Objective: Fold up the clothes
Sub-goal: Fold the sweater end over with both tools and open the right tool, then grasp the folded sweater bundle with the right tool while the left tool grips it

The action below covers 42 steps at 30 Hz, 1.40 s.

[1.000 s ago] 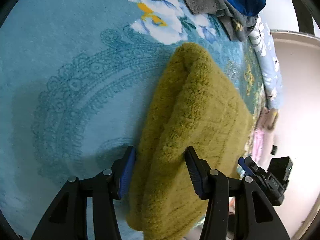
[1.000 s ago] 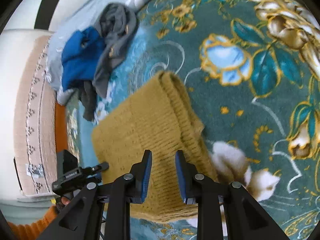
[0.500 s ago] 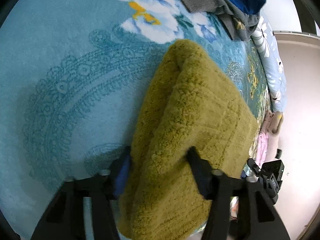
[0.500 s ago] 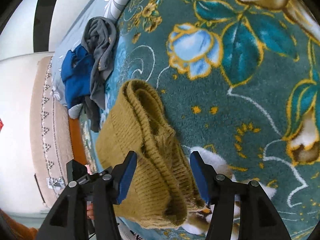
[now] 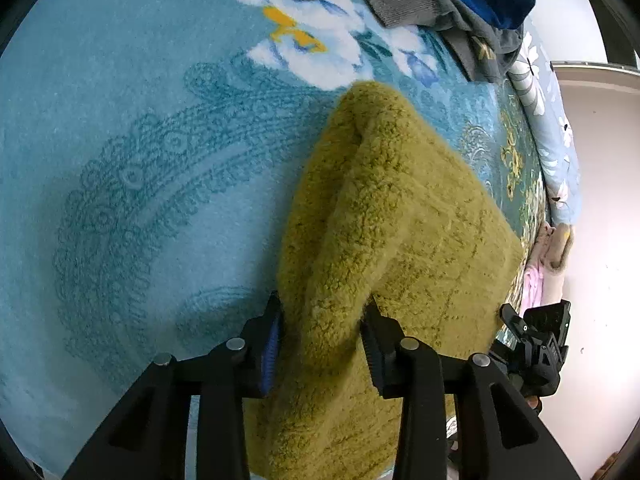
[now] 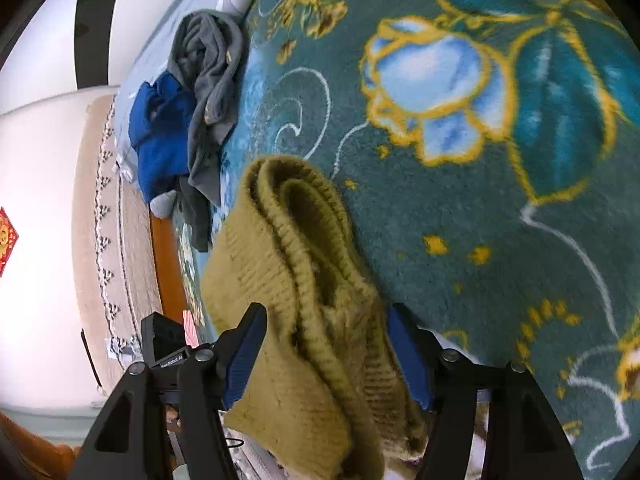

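A fuzzy olive-yellow knitted sweater (image 5: pixel 384 240) ran toward twelve o'clock, pinched by the left hand-held gripper (image 5: pixel 322 344); the right hand-held gripper (image 6: pixel 326 352) straddled it, jaws wide.

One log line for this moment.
left hand-held gripper: shut on sweater | right hand-held gripper: open astride its fold | bed: sweater partly lifted

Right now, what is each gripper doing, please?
Left gripper: shut on the sweater.
Right gripper: open, its fingers on either side of the sweater.
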### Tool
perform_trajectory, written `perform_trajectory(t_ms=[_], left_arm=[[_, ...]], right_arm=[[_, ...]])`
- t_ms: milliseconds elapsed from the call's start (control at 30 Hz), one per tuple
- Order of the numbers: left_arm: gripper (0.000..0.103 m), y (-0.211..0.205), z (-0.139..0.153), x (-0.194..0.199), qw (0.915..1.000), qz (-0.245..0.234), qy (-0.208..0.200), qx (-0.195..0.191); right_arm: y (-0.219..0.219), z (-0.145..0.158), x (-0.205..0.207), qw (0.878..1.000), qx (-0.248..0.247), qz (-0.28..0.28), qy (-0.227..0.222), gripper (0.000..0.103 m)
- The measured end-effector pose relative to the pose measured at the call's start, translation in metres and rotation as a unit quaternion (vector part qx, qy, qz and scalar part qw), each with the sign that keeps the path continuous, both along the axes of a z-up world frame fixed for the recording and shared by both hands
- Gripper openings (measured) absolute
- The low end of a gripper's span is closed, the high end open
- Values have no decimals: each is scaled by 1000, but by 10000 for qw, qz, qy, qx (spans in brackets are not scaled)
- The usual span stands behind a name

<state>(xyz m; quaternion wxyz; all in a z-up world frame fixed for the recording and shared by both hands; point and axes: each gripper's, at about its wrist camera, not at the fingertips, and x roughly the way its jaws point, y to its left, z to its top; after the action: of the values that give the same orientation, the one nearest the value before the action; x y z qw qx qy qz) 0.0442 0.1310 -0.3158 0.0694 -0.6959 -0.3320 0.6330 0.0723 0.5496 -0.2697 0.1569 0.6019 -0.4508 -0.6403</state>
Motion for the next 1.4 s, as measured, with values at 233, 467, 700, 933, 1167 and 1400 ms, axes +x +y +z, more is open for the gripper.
perform_trajectory(t_ms=[233,467,700,933,1167,1400], left_arm=[[42,-2,0,-3,9999,139,-24,4],[43,-7,0,-6,9998,197,-36,66],[44,-14,-2,-9,9991,355,-13,236],[40,-16,6,-11,9990,441,40,70],[29,-20,23,-13,9989,437,103,-106],[27,-37,65,-1,9984,479,304,33]], right_arm=[[-10,-6,-4,9979,-412,502,-74,67],[7,-21,-7,9951,-965,-162,-124,67],[-5,-22,-9,9963,-811,-46,-266,47],[-7,-12,-5,9967,-473,-406,-511,40],[-23,34,-1,9977,93,-500,-443,35],[-41,94,5,9972,481,-495,-277,34]])
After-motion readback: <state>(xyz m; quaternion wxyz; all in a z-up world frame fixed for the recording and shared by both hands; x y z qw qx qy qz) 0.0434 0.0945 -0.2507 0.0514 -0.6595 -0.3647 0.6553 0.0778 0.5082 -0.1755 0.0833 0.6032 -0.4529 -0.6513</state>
